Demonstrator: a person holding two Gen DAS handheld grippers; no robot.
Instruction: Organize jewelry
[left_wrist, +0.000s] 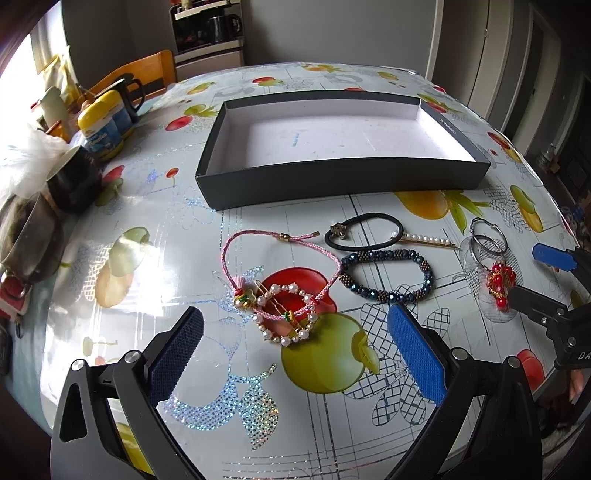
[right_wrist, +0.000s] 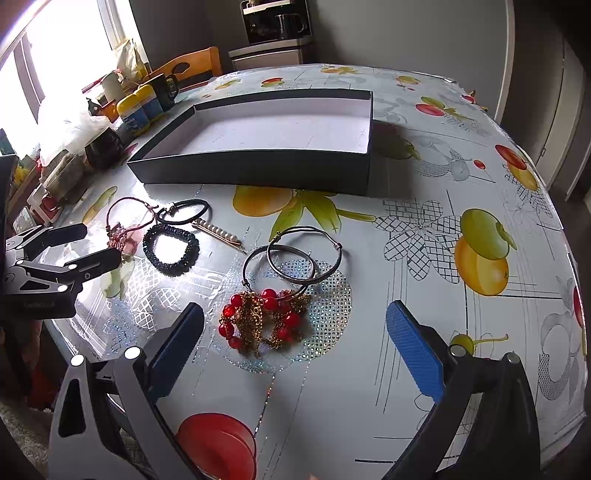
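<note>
You're looking at the box sitting at the back of the counter. In front of it, left to right, are lying: cord bracelet overlapping the pearl ring clip, hair tie behind the beaded bracelet, pearl pin, hoops touching the bead cluster. Jars are standing far left.

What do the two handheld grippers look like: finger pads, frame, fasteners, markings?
The left gripper and the right gripper look alike: two flat, elongated blue finger pads with a fine cross-hatched grip texture, mounted on matte black angular linkage arms with triangular cutouts and round silver pivot fasteners. White lettering on the bodies is only partly legible. No cables or sleeves are visible.
</note>
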